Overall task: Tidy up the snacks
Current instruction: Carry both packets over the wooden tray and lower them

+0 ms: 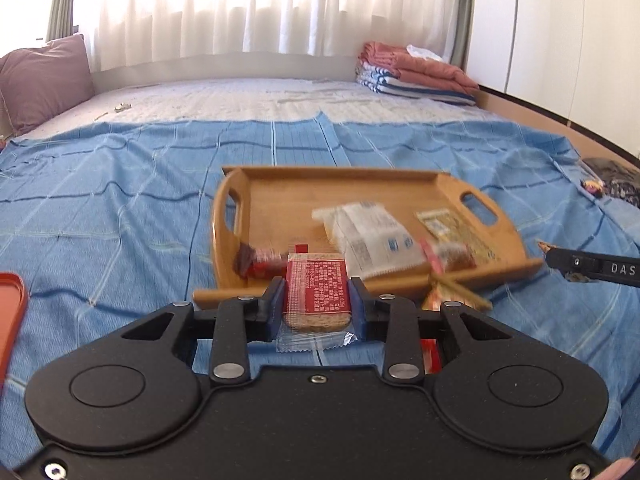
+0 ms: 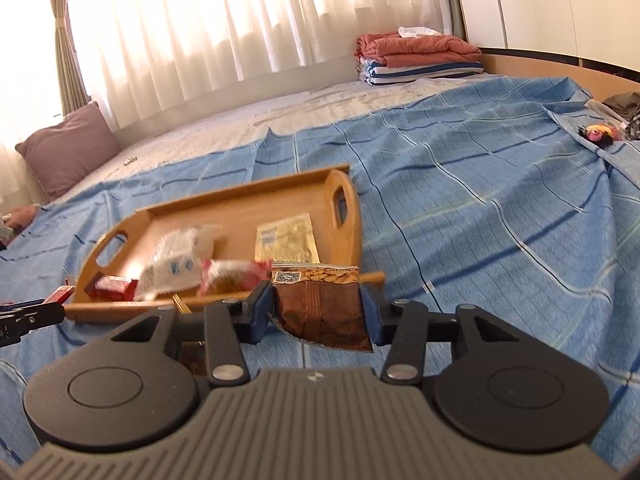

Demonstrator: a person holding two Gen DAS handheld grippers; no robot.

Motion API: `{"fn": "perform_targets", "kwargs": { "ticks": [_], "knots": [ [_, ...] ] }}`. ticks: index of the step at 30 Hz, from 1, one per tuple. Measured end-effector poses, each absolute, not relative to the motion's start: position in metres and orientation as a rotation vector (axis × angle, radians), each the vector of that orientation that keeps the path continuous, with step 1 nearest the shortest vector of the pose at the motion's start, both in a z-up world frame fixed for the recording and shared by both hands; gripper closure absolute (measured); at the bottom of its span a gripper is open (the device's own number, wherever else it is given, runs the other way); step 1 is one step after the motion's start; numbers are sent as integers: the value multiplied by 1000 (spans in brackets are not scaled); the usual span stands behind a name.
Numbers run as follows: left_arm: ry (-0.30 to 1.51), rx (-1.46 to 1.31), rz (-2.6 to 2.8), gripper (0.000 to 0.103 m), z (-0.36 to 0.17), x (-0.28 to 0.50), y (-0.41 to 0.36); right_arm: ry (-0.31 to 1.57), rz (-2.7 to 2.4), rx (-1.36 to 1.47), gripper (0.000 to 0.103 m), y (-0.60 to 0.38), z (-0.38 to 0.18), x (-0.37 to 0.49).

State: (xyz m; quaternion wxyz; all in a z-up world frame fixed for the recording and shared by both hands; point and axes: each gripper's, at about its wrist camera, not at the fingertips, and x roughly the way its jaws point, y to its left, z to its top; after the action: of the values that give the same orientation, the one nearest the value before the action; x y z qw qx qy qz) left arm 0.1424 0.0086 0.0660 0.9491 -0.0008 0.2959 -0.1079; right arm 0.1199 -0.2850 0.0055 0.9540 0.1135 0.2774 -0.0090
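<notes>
A wooden tray (image 1: 280,188) with handles lies on the blue bedspread and holds several snack packets: a white one (image 1: 368,236), a yellow one (image 1: 452,228) and a red one (image 1: 264,264). My left gripper (image 1: 318,292) is shut on a red-wrapped biscuit packet (image 1: 318,288), just in front of the tray's near rim. In the right wrist view, my right gripper (image 2: 320,304) is shut on a brown nut packet (image 2: 324,304), near the tray (image 2: 240,200) by its right front corner. The right gripper's tip shows in the left view (image 1: 592,268).
A red lid or box edge (image 1: 12,320) lies at the far left. Folded blankets (image 1: 416,72) are stacked at the back right, a purple pillow (image 1: 44,80) at the back left. A small colourful object (image 2: 600,134) lies on the bed's right side.
</notes>
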Motion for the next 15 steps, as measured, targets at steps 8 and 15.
{"fn": "perform_targets", "kwargs": {
  "ticks": [8,15],
  "knots": [
    [595,-24,-206,71,85,195,3,588,55,233,52,-264,20,177],
    [654,-37,-198,71,73,247,-2,646,111,235,52,-239,16,230]
  ]
}}
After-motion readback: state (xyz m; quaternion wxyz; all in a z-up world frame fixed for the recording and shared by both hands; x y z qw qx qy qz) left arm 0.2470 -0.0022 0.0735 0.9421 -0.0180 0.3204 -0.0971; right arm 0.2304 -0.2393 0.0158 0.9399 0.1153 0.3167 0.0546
